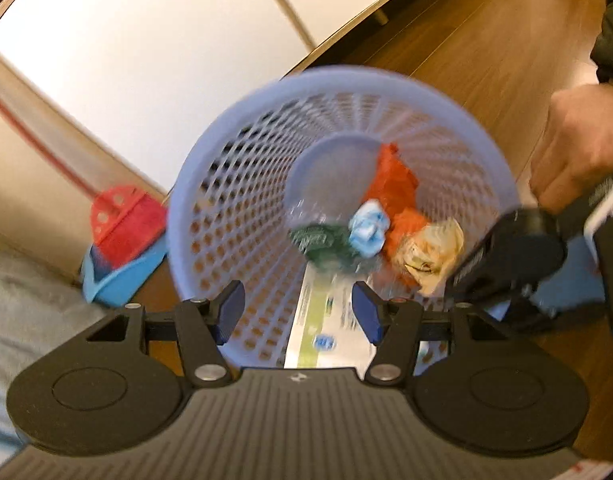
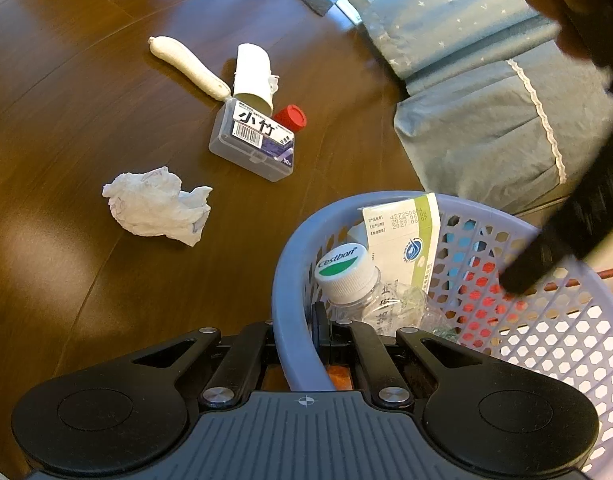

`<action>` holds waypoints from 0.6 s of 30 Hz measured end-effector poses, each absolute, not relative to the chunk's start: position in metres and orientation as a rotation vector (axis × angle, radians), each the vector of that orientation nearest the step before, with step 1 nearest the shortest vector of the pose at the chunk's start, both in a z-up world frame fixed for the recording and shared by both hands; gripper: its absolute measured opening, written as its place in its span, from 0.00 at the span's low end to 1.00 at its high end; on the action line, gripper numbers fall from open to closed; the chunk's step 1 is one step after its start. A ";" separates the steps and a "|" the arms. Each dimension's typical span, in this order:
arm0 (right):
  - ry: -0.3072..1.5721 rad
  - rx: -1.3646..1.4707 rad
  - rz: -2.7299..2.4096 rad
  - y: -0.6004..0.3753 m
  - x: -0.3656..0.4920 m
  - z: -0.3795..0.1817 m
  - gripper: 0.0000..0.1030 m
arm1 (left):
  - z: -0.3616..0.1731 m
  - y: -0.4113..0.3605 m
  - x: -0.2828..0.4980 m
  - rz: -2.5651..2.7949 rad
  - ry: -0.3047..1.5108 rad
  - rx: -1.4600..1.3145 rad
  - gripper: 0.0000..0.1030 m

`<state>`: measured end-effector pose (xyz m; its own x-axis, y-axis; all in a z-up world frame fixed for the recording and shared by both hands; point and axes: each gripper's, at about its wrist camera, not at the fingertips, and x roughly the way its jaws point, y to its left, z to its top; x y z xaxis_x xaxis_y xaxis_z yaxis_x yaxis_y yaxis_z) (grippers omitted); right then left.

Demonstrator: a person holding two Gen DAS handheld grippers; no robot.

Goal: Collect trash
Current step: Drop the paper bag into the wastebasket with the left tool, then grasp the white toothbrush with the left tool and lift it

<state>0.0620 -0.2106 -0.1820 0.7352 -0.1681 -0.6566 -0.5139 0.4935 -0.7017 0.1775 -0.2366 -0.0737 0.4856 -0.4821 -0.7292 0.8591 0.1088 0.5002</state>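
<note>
Right gripper [image 2: 322, 330] clamps the basket [image 2: 290, 280] rim.

The basket [image 2: 290, 280] is sitting at the five o'clock side of the right wrist view, its rim caught between the right gripper [image 2: 320, 336] jaws. Inside it a bottle [image 2: 346, 276] is lying beside a carton [image 2: 406, 236], which is leaning at one o'clock from the bottle.

On the floor [image 2: 66, 120] — outside the basket — a crumpled tissue [image 2: 158, 206] is lying at nine o'clock from the rim. A plastic box [image 2: 252, 142] is resting at eleven o'clock from the basket, with a paper tube [image 2: 252, 76] touching its far edge, a small cap [image 2: 292, 117] just beside it at two o'clock, and a rolled wad [image 2: 186, 64] lying at ten o'clock — touching the tube.
</note>
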 end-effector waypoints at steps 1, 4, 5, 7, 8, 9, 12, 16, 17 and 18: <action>0.747 -1.056 0.235 -0.211 0.062 -0.182 0.00 | -0.074 -0.229 0.179 -1.024 0.453 1.053 0.54; 0.747 -1.055 0.236 -0.211 0.061 -0.182 0.00 | -0.077 -0.207 0.182 -0.979 0.498 1.046 0.54; 0.748 -1.056 0.237 -0.211 0.060 -0.183 0.00 | -0.079 -0.199 0.183 -0.966 0.515 1.042 0.54; 0.749 -1.059 0.240 -0.211 0.059 -0.183 0.00 | -0.082 -0.182 0.184 -0.929 0.555 1.030 0.54; 0.750 -1.060 0.241 -0.211 0.059 -0.183 0.00 | -0.084 -0.173 0.184 -0.913 0.577 1.022 0.54; 0.751 -1.059 0.241 -0.212 0.058 -0.183 0.00 | -0.086 -0.164 0.184 -0.900 0.593 1.011 0.54; 0.752 -1.061 0.242 -0.212 0.058 -0.183 0.00 | -0.093 -0.136 0.181 -0.868 0.659 0.974 0.54; 0.755 -1.062 0.244 -0.213 0.057 -0.182 0.00 | -0.107 -0.103 0.172 -0.830 0.735 0.972 0.53; 0.755 -1.063 0.244 -0.213 0.057 -0.182 0.00 | -0.110 -0.097 0.168 -0.824 0.754 0.964 0.53; 0.756 -1.064 0.244 -0.213 0.057 -0.182 0.00 | -0.113 -0.091 0.165 -0.817 0.774 0.954 0.53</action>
